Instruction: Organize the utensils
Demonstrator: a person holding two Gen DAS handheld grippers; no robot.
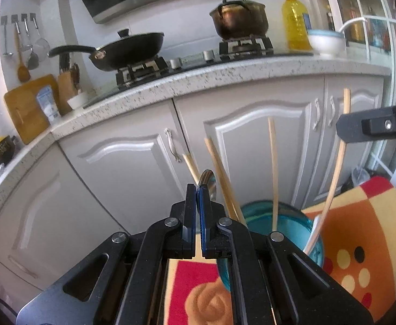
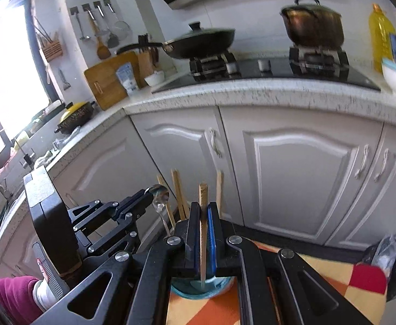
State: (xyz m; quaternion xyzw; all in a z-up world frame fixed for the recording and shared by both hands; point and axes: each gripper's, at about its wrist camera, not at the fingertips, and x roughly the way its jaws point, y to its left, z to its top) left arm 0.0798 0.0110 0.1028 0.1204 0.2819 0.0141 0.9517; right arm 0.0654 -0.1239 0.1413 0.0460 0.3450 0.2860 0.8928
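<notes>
Right wrist view: right claw [image 2: 204, 208] is clenched on an upright chopstick [image 2: 203, 189], its lower end inside the blue glass cup [image 2: 198, 288] below. Left claw [image 1: 197, 189] pinches a metal spoon [image 1: 208, 181] beside the cup, likely bound there with the other chopsticks [image 1: 272, 162].

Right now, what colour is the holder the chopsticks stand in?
Translucent teal-blue holder, holding several chopsticks. Clearest in the left wrist view.

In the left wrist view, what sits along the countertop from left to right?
Cutting board → knife block → black wok → copper pot → yellow oil bottle → white bowl.
</notes>
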